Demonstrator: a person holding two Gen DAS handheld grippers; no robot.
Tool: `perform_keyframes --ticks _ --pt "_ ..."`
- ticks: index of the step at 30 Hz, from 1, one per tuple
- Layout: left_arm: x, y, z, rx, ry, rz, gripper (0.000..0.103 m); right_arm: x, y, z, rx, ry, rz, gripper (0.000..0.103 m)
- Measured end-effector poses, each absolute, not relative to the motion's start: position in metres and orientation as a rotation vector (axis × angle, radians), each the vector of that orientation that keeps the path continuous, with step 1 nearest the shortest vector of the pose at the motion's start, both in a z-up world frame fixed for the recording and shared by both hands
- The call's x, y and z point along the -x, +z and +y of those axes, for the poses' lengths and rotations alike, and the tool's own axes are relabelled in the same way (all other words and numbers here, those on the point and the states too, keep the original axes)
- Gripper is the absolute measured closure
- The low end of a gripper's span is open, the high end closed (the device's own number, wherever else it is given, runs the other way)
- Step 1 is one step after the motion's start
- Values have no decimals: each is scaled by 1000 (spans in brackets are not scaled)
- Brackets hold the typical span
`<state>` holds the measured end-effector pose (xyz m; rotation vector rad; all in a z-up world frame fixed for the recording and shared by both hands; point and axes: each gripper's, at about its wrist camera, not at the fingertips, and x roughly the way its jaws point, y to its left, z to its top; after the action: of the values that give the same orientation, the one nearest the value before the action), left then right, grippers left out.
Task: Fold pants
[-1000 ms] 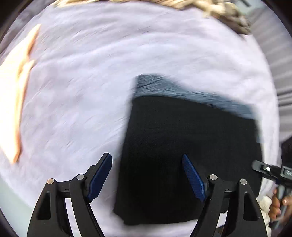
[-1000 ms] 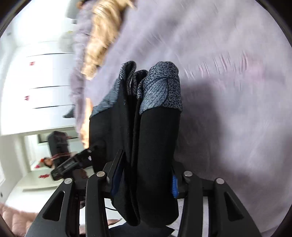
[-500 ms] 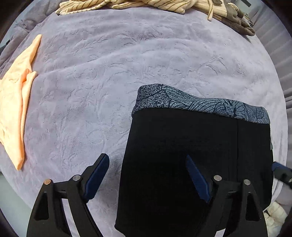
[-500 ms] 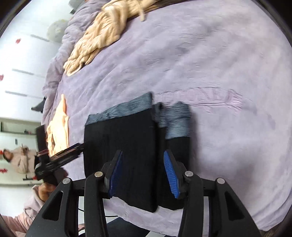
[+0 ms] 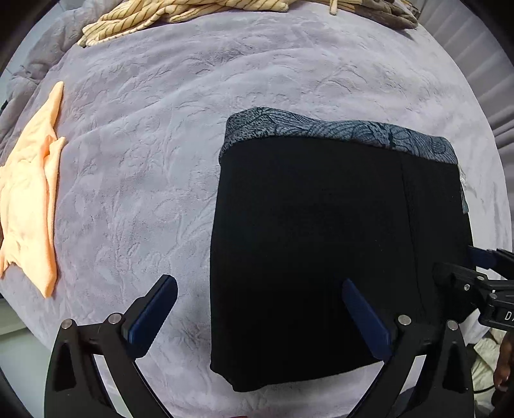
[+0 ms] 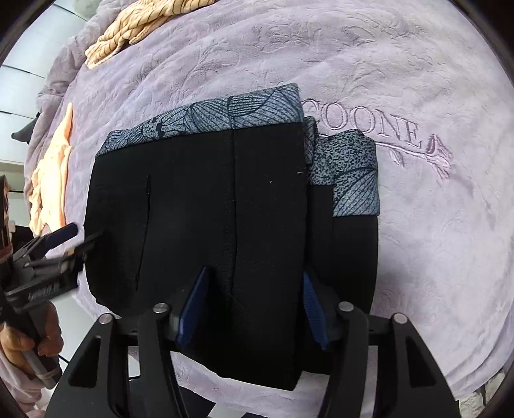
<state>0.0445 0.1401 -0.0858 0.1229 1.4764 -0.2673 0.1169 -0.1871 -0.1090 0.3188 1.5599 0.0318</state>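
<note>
Both of my wrist views are sharp and evenly lit by soft, bright light, so I can read the embossed pattern of the lilac blanket right across the bed. The black pants swallow nearly all detail, with only a seam line and the patterned grey waistband legible, and they throw a soft shadow on the blanket along their right side. The fisheye bends everything toward a black circular rim, and white glare washes out the left edge of the right view.

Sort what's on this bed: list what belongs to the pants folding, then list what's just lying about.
For the job:
pants, folded
left gripper
right gripper

Lying about:
orange garment
striped garment
blanket underneath
</note>
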Motion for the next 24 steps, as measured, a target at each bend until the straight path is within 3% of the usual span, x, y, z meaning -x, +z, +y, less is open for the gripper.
perform_keyframes --ticks 3,24 --pt "-37 -85 141 -127 -294 1485 0 -118 -106 -175 -262 18 1565 22" --pt "-10 -82 179 -126 -363 1457 0 -51 -60 -168 -318 -203 1563 21"
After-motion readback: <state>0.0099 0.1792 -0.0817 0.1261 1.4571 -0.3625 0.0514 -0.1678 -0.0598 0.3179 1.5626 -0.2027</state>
